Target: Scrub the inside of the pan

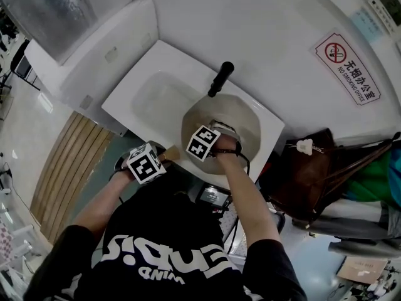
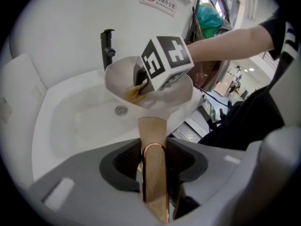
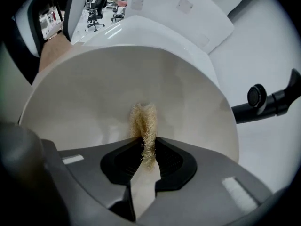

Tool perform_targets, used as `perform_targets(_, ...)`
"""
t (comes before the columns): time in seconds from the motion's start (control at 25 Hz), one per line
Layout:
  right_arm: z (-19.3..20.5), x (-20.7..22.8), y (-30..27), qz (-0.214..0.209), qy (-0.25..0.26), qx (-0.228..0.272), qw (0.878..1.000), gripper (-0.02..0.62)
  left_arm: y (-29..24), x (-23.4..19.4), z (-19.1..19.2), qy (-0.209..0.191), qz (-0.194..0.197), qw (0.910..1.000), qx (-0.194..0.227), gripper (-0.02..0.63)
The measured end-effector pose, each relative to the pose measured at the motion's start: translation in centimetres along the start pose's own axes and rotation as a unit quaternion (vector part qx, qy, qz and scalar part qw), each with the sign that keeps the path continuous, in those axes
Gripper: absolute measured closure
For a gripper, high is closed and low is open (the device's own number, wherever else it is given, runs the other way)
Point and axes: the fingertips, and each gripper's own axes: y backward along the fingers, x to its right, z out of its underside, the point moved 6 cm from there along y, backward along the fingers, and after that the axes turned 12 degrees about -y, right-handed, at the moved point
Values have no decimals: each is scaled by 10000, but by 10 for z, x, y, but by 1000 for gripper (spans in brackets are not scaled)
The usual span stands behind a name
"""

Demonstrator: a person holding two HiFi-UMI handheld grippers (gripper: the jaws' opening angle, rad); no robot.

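white wall [image 1: 263, 17] with a no-smoking sign [image 1: 346, 68]. white sink [image 1: 135, 83] with black tap [image 1: 220, 78] against it, wood slats [image 1: 66, 162] low at left. brown bag [image 1: 313, 168] at right, beside the sink.

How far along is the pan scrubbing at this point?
Done: the left gripper grips the pan handle, holding the pan tilted over the sink. In hand: the right gripper pinches a straw-coloured scrubber inside the pan, at its inner wall. Left: the inside looks pale, no clear residue, so remaining scrubbing is hard to judge.
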Motion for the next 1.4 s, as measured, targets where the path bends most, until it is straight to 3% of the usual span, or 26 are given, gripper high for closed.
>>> perform_targets(0.36,8,41,-12,787,-14,141,9968,522,-4,-3,4,39,108,9999,-33,445)
perform_targets(0.72,26,73,-20,1249,230,-304,9914,522,-4,-4,5,64,191,9998,-54,445)
perform_targets(0.96,43,77,-19,1264,273,-529,9902,522,-2,-4,4,41,222,9997,-58,445)
perform_targets(1.4,74,65,-12,928,244,-926,9911,522,1,-3,-1,-55,149,9999,-32,445)
